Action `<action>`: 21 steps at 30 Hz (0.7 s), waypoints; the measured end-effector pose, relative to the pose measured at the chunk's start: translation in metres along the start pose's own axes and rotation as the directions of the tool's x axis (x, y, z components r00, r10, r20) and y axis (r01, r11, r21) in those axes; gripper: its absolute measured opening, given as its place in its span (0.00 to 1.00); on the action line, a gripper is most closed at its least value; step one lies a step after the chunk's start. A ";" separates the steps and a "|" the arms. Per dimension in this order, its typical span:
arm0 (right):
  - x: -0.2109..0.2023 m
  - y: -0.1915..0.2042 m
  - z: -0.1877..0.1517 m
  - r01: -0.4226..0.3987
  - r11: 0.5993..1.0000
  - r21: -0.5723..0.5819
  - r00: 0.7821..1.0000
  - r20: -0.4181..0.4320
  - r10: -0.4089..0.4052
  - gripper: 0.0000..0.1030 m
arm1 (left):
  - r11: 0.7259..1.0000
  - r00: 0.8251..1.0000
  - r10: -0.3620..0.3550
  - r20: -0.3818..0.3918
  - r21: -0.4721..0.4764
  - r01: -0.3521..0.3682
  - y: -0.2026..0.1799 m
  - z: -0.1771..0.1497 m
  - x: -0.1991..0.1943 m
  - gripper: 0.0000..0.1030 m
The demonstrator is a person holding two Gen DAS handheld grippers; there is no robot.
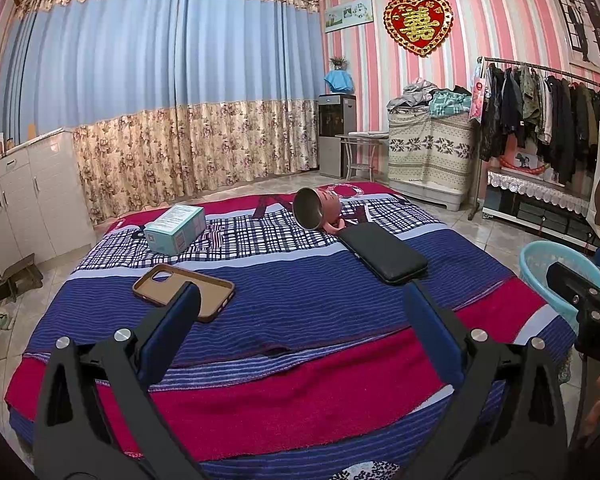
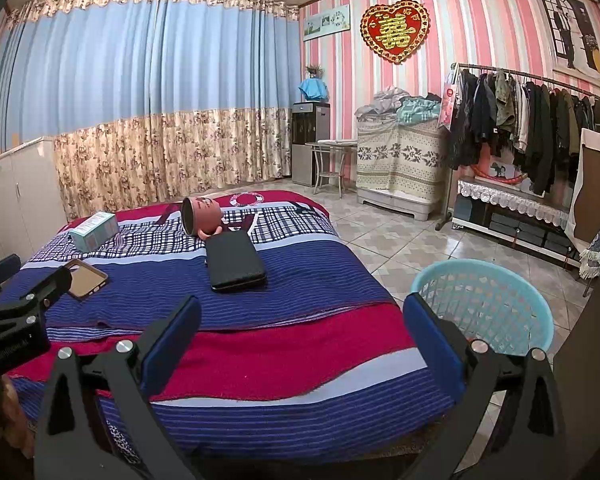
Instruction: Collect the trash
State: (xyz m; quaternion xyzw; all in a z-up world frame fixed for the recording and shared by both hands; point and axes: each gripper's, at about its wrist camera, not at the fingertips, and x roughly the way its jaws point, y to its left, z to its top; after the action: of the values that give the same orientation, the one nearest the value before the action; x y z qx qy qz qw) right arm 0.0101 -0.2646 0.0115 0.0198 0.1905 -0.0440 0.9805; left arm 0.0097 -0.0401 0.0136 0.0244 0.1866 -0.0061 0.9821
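Left tongs (image 1: 302, 312) spread, right tongs (image 2: 302, 316) spread; basket (image 1: 540, 264) cut off behind right tool.

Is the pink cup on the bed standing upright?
No. The pink cup lies tipped on its side on the bed, its open mouth facing the left wrist camera.

A light teal box (image 1: 175, 229) lies flat on the bed, far ahead and left of the left tongs (image 1: 304, 322); a brown phone case (image 1: 183, 291) lies open side up, right by their left finger; a black wallet (image 1: 383, 251) lies ahead to the right; a pink cup (image 1: 317, 207) lies tipped over behind it; a light blue basket (image 2: 485, 302) stands on the floor by the right tongs (image 2: 302, 326).
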 end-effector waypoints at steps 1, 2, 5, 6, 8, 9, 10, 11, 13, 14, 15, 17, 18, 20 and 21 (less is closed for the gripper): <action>0.000 0.000 0.000 0.000 1.000 0.000 1.000 0.000 0.000 0.96 | 1.000 1.000 0.001 0.000 0.001 -0.001 0.000 0.000 0.000 0.95; 0.000 0.000 0.000 -0.001 1.000 0.000 1.000 0.001 0.001 0.96 | 1.000 1.000 0.000 0.000 0.001 0.000 0.000 0.000 0.000 0.95; 0.000 0.000 0.000 0.000 1.000 0.001 1.000 0.001 0.000 0.96 | 1.000 1.000 0.001 0.000 0.000 -0.001 0.000 0.000 0.000 0.95; -0.001 0.000 0.000 0.000 1.000 0.000 1.000 0.000 0.000 0.96 | 1.000 1.000 0.001 0.000 -0.001 -0.001 0.000 0.000 0.000 0.95; -0.001 0.000 0.000 0.000 1.000 -0.001 1.000 0.000 0.000 0.96 | 1.000 1.000 0.001 0.000 -0.003 -0.001 0.000 0.000 0.000 0.95; 0.000 0.000 0.000 0.000 1.000 -0.001 1.000 0.001 0.000 0.96 | 1.000 1.000 0.001 0.000 -0.003 -0.001 0.000 -0.001 0.001 0.95; 0.000 0.000 0.000 0.000 1.000 0.000 1.000 0.001 0.000 0.96 | 1.000 1.000 0.001 0.000 -0.001 -0.001 0.000 -0.001 0.001 0.95; 0.000 0.000 0.000 0.000 1.000 0.000 1.000 0.001 0.000 0.96 | 1.000 1.000 0.002 0.000 -0.001 -0.002 0.000 -0.001 0.001 0.95; 0.000 0.000 0.000 0.000 1.000 0.001 1.000 0.001 0.000 0.96 | 1.000 1.000 0.001 -0.002 -0.001 -0.001 0.000 -0.001 0.001 0.95; -0.001 -0.001 0.000 0.000 1.000 0.001 1.000 0.002 0.000 0.96 | 1.000 1.000 0.000 -0.001 -0.002 0.000 0.000 -0.001 0.001 0.95; -0.001 -0.001 0.000 0.000 1.000 0.001 1.000 0.002 0.000 0.96 | 1.000 1.000 0.001 0.000 -0.002 -0.001 0.000 -0.001 0.000 0.95; -0.001 -0.002 0.001 0.000 1.000 0.001 1.000 0.006 0.000 0.96 | 1.000 1.000 0.001 0.000 0.000 -0.001 0.000 -0.001 0.001 0.95; -0.001 -0.002 0.002 -0.001 1.000 0.002 1.000 0.007 0.001 0.96 | 1.000 1.000 0.002 0.000 -0.001 -0.002 0.000 -0.001 0.000 0.95; -0.001 -0.002 0.002 -0.002 1.000 0.002 1.000 0.008 0.002 0.96 | 1.000 1.000 0.001 0.001 -0.002 -0.001 0.000 -0.001 0.000 0.95; -0.001 -0.002 0.002 -0.002 1.000 0.001 1.000 0.008 0.002 0.96 | 1.000 1.000 0.003 0.001 -0.001 -0.003 0.000 -0.001 0.000 0.95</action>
State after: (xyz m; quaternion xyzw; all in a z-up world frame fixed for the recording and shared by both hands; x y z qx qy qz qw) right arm 0.0095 -0.2668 0.0137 0.0205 0.1867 -0.0435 0.9812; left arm 0.0097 -0.0401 0.0126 0.0241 0.1858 -0.0048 0.9823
